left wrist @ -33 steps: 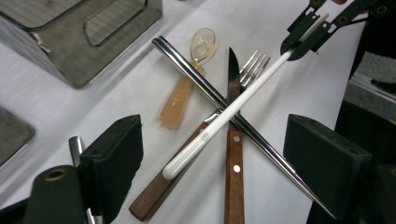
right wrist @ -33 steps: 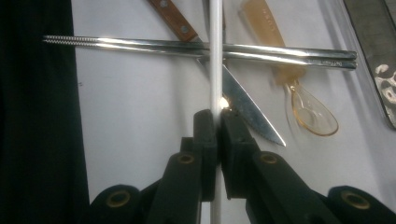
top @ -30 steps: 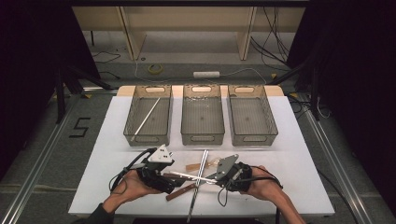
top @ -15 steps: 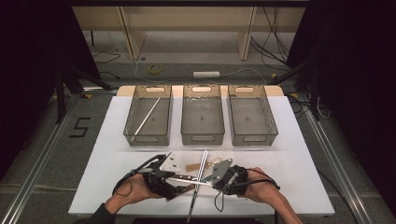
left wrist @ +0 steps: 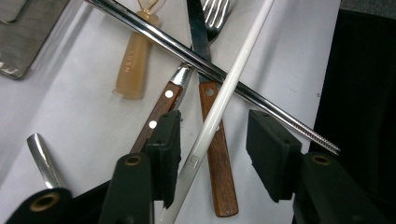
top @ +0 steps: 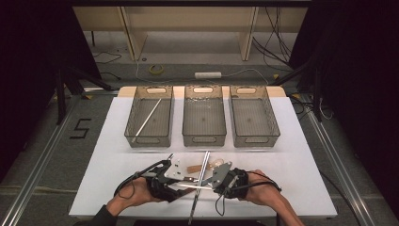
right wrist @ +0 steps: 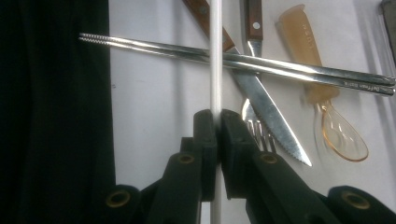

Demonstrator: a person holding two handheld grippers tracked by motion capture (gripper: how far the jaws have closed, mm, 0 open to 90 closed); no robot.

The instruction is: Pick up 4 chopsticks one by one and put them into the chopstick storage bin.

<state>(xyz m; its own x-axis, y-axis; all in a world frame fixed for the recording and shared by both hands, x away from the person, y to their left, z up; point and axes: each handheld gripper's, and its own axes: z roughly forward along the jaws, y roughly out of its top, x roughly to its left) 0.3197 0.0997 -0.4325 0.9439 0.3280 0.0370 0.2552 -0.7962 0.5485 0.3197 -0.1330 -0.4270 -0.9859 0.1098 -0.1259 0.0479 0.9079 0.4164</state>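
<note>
Right tool is clamped on the white chopstick, lifted over the cutlery pile at the desk's near edge. Left tool has just been closing around it, pads not touching yet. Looks like a handover; next, left needs to pinch it.

The high camera is looking forward and down over the table. Both gripper cameras are looking closely at the cutlery pile, lying at 6 o'clock.
</note>
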